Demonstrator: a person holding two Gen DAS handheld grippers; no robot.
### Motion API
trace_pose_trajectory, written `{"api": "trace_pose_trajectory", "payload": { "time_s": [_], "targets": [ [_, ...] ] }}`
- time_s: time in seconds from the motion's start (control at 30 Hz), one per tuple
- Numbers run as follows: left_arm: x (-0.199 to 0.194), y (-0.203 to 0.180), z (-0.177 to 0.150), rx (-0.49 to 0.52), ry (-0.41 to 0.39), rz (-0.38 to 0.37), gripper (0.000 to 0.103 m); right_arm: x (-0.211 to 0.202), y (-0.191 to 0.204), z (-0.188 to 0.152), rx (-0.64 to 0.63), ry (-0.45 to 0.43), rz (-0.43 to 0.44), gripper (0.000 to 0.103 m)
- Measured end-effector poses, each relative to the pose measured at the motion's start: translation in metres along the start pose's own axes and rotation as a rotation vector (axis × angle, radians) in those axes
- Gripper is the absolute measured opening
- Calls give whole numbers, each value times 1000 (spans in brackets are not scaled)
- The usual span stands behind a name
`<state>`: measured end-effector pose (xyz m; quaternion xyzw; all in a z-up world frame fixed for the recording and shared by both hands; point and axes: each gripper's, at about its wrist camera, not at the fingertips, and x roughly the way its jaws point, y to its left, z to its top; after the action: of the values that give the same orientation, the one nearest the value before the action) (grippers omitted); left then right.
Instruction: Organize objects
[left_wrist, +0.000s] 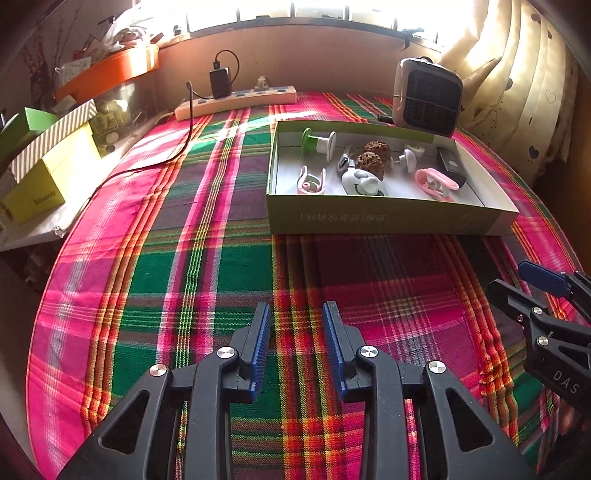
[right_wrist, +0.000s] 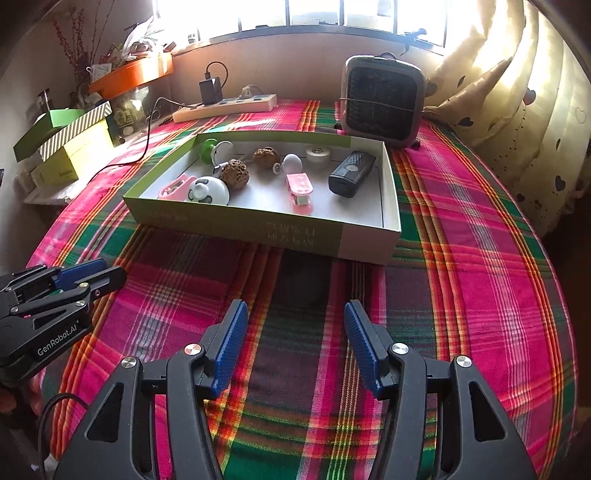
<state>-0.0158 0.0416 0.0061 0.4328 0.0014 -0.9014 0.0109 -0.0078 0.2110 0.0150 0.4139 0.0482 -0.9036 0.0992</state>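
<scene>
Box (right_wrist: 236, 218) holding 2 walnuts (right_wrist: 235, 174), 2 pink clips (right_wrist: 300, 190), 1 panda toy (right_wrist: 207, 191), left claw (left_wrist: 296, 343) and right claw (right_wrist: 295, 345) both parted, empty

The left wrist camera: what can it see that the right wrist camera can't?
Only the left wrist view shows the right gripper from its side, at the right edge. Only the right wrist view shows the left gripper from its side, printed GenRobot.AI. Both show the green box of small things, the little heater, the power strip and the plaid cloth. Both grippers are open and empty.
</scene>
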Motion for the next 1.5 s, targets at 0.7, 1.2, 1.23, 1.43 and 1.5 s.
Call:
{"api": "trace_pose_trajectory", "payload": {
  "time_s": [0.7,1.2,1.23,1.43,1.5],
  "targets": [
    [-11,-1,-18,-42,-45,37,32,-5,-2,-24,24,10,-25,67],
    [-11,0,-19,-51,-46,23,33,-5,-2,-24,31,11,-31,70],
    [-10,0,-19,-50,-46,24,33,-5,-2,-24,31,11,-31,70],
    [-10,0,-19,-49,-47,24,33,-5,-2,-24,31,11,-31,71],
    [-11,0,-19,-50,-47,24,33,-5,-2,-24,31,11,-31,71]
  ]
}}
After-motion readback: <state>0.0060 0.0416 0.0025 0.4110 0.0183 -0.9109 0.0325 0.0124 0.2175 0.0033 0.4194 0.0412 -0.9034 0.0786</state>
